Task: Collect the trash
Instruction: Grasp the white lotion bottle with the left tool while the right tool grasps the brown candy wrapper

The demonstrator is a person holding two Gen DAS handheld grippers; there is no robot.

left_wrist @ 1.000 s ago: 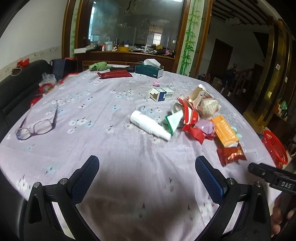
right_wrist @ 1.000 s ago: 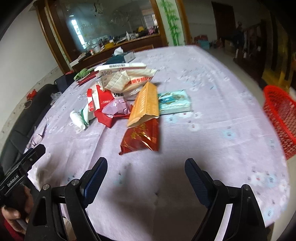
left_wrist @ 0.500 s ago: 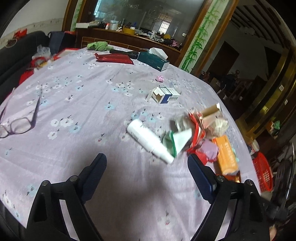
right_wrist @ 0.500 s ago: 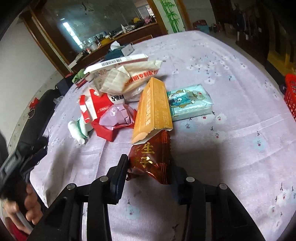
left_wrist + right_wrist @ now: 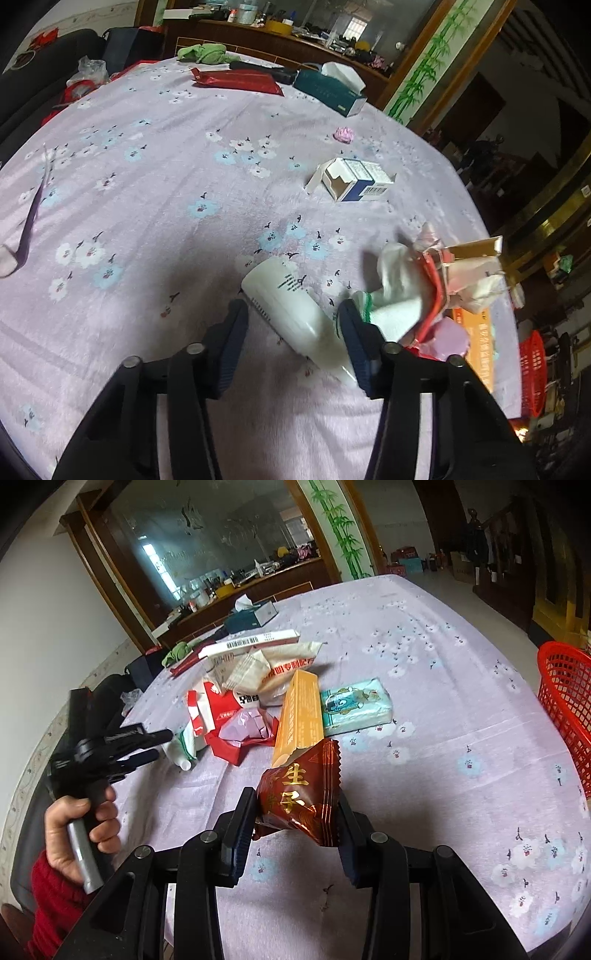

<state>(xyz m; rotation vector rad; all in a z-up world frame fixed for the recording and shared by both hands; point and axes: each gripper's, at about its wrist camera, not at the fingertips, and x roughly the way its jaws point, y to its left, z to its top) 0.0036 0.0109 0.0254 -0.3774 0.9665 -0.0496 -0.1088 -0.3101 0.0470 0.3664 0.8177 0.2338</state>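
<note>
— What is the right hand-held gripper doing?
— It is clamped on a dark red snack packet, lifted a little above the counter, just in front of the orange box.
— And the left hand-held gripper?
— Its jaws stand apart around a white tube lying on the counter, not gripping it. A pile of wrappers lies just beside it.
— The basket?
— A red basket sits past the counter's right edge.
</note>
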